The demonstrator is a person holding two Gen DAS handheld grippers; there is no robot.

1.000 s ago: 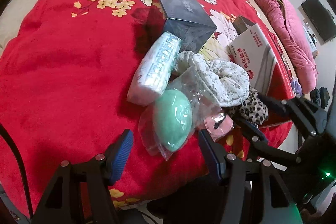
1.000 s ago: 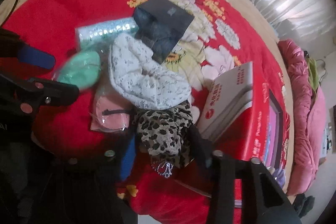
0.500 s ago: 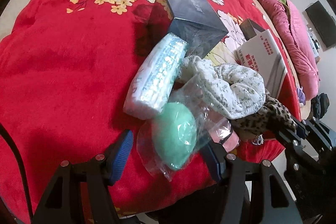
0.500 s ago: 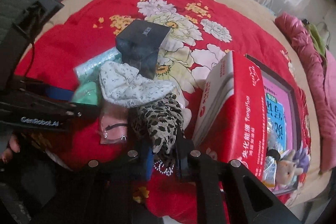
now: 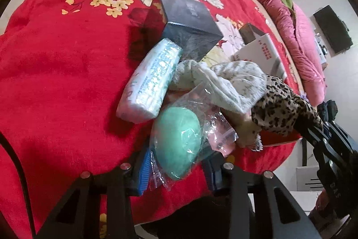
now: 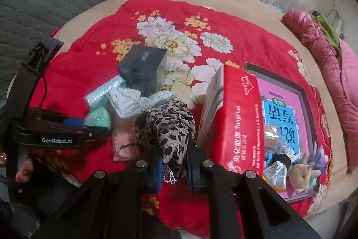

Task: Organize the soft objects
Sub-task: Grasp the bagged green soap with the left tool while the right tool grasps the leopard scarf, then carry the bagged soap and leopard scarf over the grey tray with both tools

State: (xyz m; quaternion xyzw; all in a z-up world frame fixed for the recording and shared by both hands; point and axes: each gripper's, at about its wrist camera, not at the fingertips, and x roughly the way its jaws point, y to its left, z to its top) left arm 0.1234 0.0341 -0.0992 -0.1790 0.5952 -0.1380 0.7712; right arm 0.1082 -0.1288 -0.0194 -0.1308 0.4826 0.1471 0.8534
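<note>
Left wrist view: your left gripper pinches the bagged green sponge between its pads, a tissue pack just beyond.

Right wrist view: your right gripper clamps the leopard-print cloth, the red tissue box just right.

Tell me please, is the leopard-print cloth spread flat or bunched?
Bunched: the leopard-print cloth is a crumpled heap, pinched in the right gripper.
</note>
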